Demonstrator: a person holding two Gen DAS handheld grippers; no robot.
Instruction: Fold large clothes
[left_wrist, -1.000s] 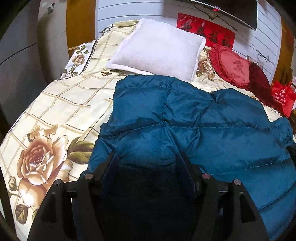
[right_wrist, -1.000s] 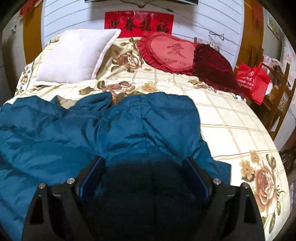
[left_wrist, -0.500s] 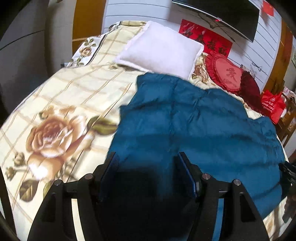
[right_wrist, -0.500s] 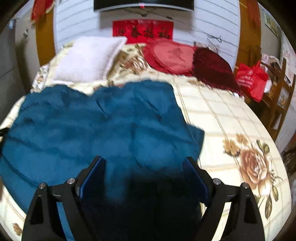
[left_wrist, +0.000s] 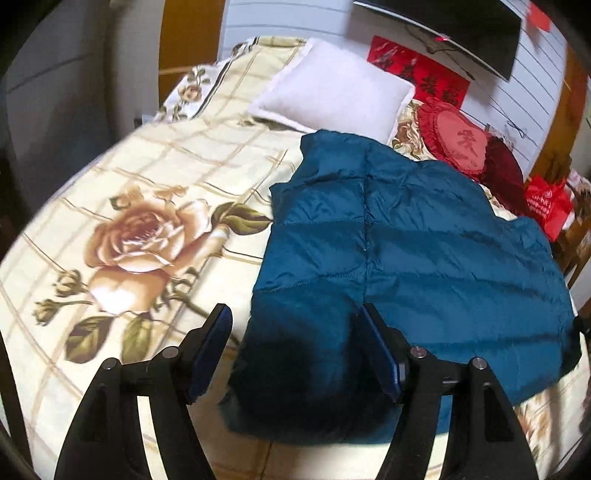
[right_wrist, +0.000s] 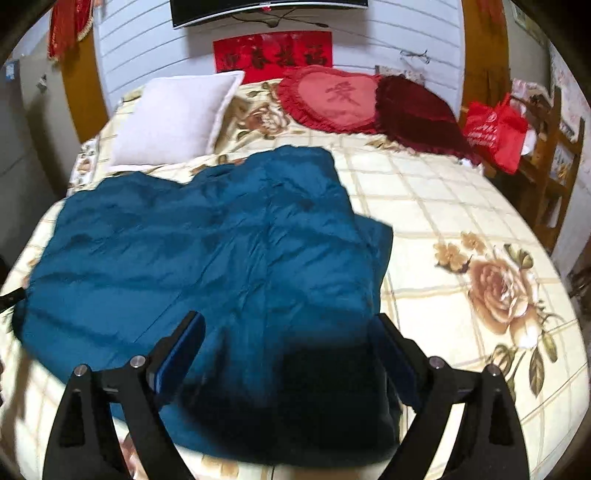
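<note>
**Legible markings, bed scene**

Heart-shaped red cushion (right_wrist: 334, 98): one large darker-red Chinese character at its centre, reading 爱. Red banner (right_wrist: 273, 51) on the wall just above the cushion: a row of dark Chinese characters, too blurred to read with certainty. Red bag (right_wrist: 495, 133), right of the cushion: pale print, illegible. No numbers or brands readable.

Bare bedspread (left_wrist: 155, 177) left & right of the teal down jacket (left_wrist: 406, 240): free room. Head end blocked: white pillow (left_wrist: 332, 96), red heart cushion (right_wrist: 332, 96), dark red cushion (right_wrist: 417, 110).
</note>
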